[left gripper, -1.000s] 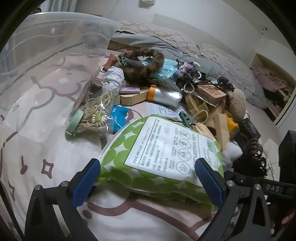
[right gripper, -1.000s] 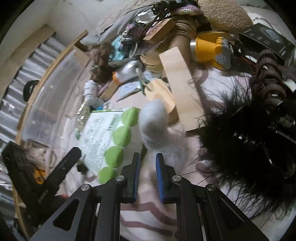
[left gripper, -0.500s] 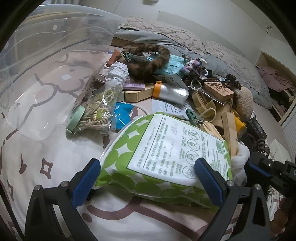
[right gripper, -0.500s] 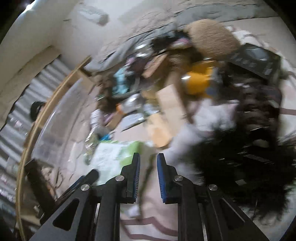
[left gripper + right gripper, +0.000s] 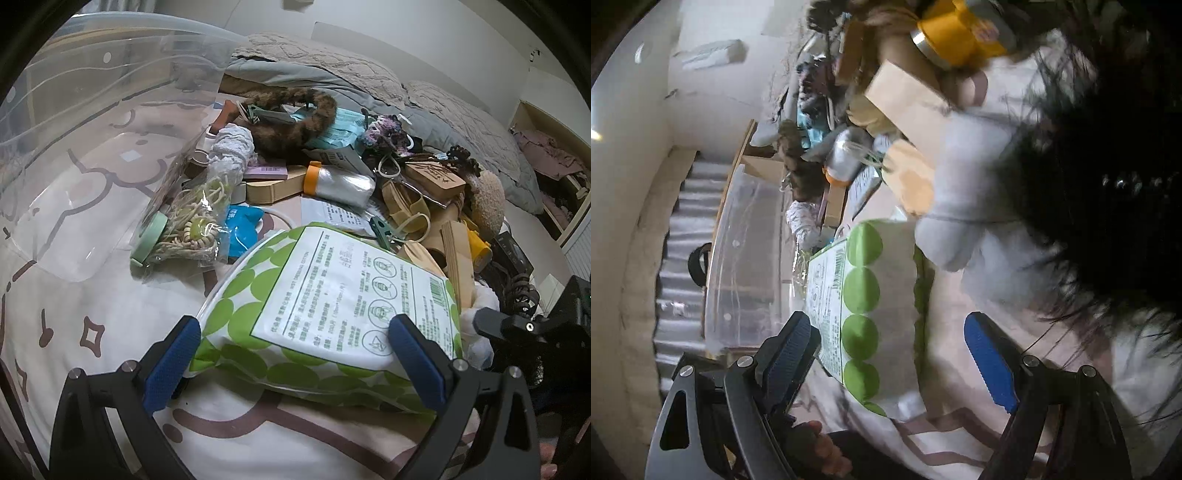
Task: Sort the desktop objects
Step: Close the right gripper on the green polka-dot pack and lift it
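Note:
A soft pack with green dots and a white label (image 5: 332, 295) lies tilted on the patterned sheet, its near end between my left gripper's (image 5: 293, 356) blue pads. Both pads sit against it and hold it. My right gripper (image 5: 890, 354) comes in from the right and shows in the left wrist view as a black frame (image 5: 517, 328). Its jaws are opening wide. The same pack (image 5: 871, 295) lies between them, and the pads do not press on it. A white fluffy item (image 5: 967, 184) and a black feathery thing (image 5: 1108, 184) lie just beyond.
A large clear plastic bin (image 5: 74, 147) stands at the left. Behind the pack lies a heap: a bag of hair ties (image 5: 192, 229), a silver tube with an orange cap (image 5: 340, 184), a brown furry ring (image 5: 295, 122), wooden pieces and a yellow item (image 5: 960, 40). A hand (image 5: 820, 450) shows low in the right wrist view.
My right gripper has gone from shut to wide, rolled over and dropped toward the pack, which now lies between its jaws. The left gripper has kept still on the pack.

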Action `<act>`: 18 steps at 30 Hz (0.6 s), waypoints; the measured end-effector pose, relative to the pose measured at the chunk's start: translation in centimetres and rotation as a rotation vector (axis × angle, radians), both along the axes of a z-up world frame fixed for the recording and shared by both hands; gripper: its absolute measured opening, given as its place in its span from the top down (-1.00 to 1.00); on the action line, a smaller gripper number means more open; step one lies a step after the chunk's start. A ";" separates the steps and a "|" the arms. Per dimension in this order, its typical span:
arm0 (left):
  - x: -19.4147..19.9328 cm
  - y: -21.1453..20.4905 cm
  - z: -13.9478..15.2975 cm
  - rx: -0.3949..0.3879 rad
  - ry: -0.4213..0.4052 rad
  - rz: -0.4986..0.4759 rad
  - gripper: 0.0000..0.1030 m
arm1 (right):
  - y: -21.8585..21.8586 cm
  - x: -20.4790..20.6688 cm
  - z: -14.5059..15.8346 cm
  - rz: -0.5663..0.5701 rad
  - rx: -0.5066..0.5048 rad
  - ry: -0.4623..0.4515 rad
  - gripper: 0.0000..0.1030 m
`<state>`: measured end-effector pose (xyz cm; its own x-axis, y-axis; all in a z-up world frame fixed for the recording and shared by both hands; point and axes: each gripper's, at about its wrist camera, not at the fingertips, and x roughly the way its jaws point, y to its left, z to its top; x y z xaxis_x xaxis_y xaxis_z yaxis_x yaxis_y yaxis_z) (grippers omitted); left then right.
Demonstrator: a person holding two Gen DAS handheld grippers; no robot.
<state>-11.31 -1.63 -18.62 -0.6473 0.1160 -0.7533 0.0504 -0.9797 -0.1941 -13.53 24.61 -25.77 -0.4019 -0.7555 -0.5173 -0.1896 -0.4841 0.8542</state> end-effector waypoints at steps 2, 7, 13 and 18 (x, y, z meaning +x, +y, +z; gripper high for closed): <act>0.0 0.0 0.0 0.003 -0.001 0.001 -0.97 | -0.4 -0.4 -0.4 0.003 -0.019 -0.006 -0.66; -0.1 0.1 0.0 0.003 -0.003 -0.002 -0.97 | -1.7 -1.9 -1.2 -0.001 -0.062 -0.025 -0.65; 0.2 0.3 0.1 0.000 0.016 -0.019 -0.97 | -2.3 -2.4 -0.7 0.044 -0.081 0.020 -0.43; 0.5 0.7 0.5 0.023 0.043 -0.051 -0.97 | -1.7 -1.9 0.2 0.034 -0.057 0.047 -0.06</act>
